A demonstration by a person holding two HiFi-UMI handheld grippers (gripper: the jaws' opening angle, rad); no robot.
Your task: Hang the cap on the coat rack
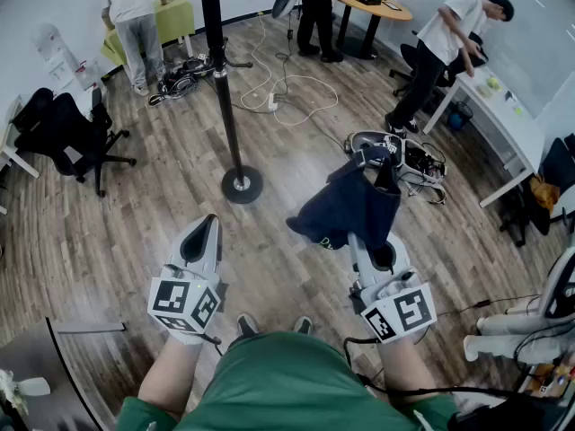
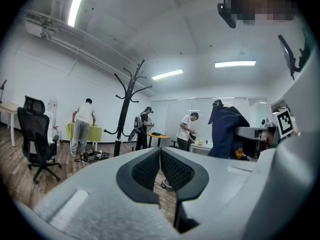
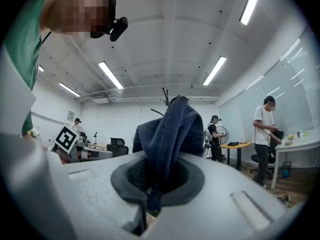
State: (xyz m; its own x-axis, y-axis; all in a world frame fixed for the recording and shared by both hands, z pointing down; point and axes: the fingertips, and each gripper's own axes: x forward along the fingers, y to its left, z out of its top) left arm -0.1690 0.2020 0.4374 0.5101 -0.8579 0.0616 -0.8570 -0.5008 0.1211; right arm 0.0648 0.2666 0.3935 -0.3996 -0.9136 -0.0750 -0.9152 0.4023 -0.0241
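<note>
A dark navy cap hangs in front of my right gripper, whose jaws are shut on the cap's fabric. The black coat rack stands on its round base ahead and left of the cap, well apart from it. In the left gripper view the coat rack rises with bare hooks, and the cap shows at the right. My left gripper is shut with nothing between its pads. Both grippers point level.
Cables and gear lie on the wooden floor right of the rack. A black office chair stands at left. A person bends over a green box at back left; others stand by a round table and a white desk.
</note>
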